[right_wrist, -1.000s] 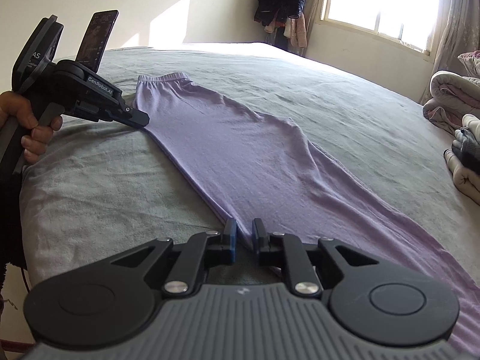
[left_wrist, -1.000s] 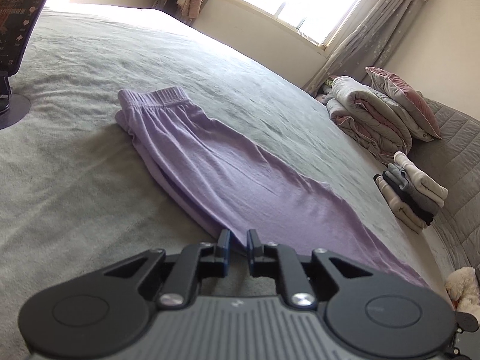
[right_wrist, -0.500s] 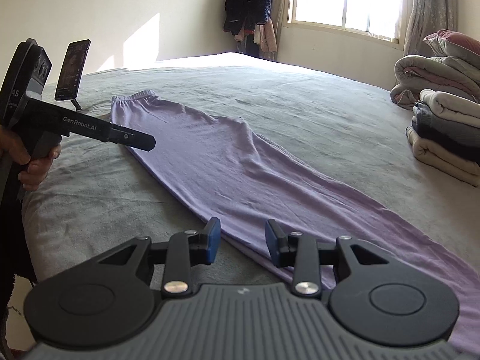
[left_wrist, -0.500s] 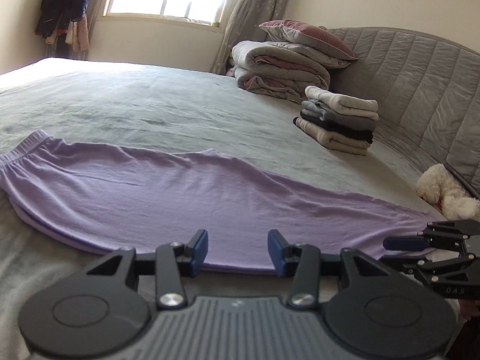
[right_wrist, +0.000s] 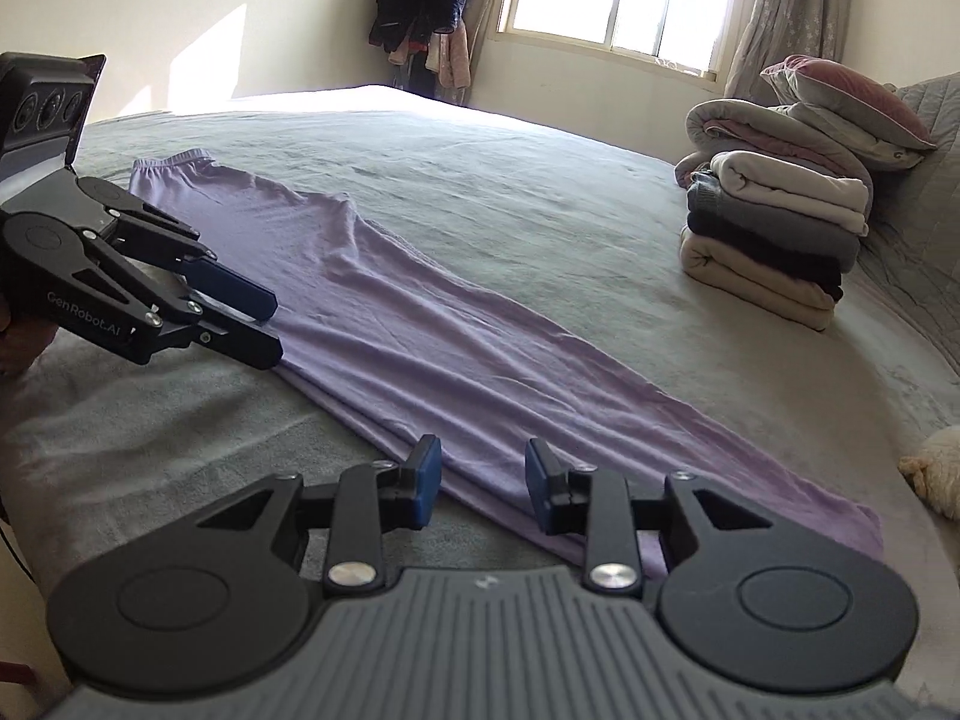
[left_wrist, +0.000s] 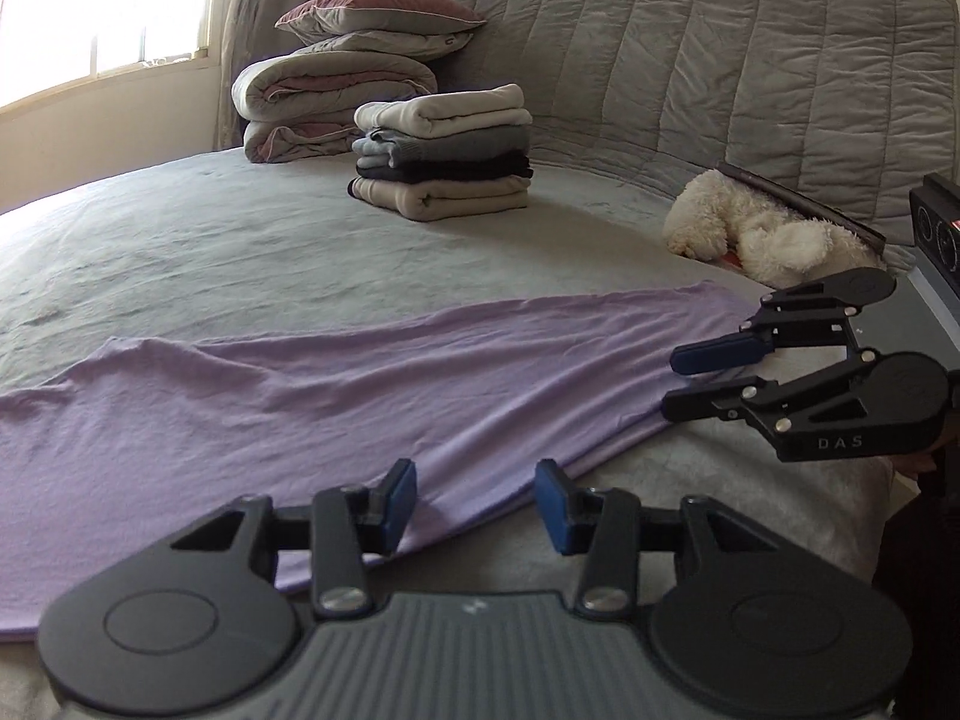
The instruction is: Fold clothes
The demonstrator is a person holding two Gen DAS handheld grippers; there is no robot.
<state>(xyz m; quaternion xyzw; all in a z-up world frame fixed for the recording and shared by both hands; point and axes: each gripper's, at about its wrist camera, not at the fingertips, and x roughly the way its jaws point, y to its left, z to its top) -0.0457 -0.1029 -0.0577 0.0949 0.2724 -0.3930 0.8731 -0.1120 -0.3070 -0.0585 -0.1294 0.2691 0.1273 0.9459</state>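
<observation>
Lilac trousers (left_wrist: 372,384) lie folded lengthwise, flat on the grey bed; in the right wrist view (right_wrist: 456,354) the waistband is at the far left and the leg ends at the near right. My left gripper (left_wrist: 474,495) is open over the near edge of the trousers, at mid-length. My right gripper (right_wrist: 483,477) is open over the near edge close to the leg ends. Each gripper shows in the other's view, the right one (left_wrist: 678,378) at the hem and the left one (right_wrist: 270,324) at the near edge. Neither holds cloth.
A stack of folded clothes (left_wrist: 444,156) sits near the headboard, with rolled quilts and pillows (left_wrist: 342,78) behind it. A white plush toy (left_wrist: 756,228) lies by the headboard. Clothes hang in the far corner (right_wrist: 426,18) beside the window.
Both grippers opened from shut. The left one swung along the trousers from the waistband end toward the legs and now faces the headboard. The right one shifted toward the leg ends.
</observation>
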